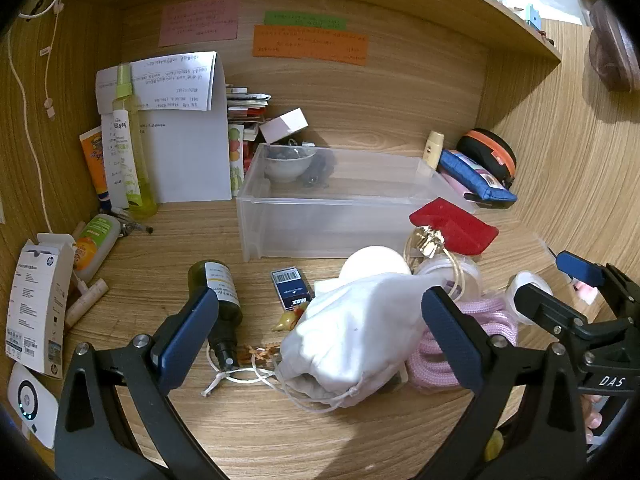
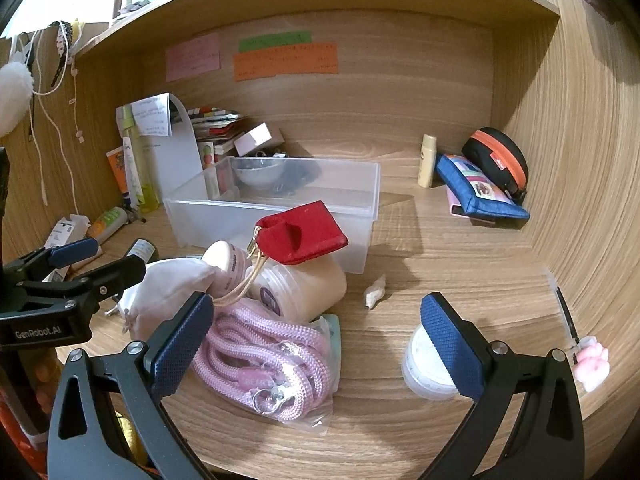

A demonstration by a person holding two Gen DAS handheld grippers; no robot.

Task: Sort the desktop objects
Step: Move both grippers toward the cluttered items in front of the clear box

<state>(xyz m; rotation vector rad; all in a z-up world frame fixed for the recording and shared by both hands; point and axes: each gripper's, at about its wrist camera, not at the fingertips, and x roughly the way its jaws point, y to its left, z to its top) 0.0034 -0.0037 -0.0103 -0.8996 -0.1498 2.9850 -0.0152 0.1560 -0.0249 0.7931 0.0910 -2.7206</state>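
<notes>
Bare desk (image 2: pixel 460 248) right of bin (image 2: pixel 372 184); clutter left.

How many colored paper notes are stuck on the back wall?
3: a pink note on the left, a green note to its right, and an orange note just below the green. None looks hidden.

Three paper notes are hanging on the back wall: one pink note (image 1: pixel 199 20), one green note (image 1: pixel 305 21) and one orange note (image 1: pixel 310 45). One clear plastic bin (image 1: pixel 320 224) is sitting on the bench (image 1: pixel 280 432), holding one white bowl (image 1: pixel 289 163). One red pouch (image 2: pixel 304 232), one white cloth bag (image 1: pixel 356 332) and one coil of pink rope (image 2: pixel 264 360) are lying in front of it. Two cream jars (image 2: pixel 304 284) are lying together, and one small tub (image 2: pixel 424 368) is standing apart.
</notes>
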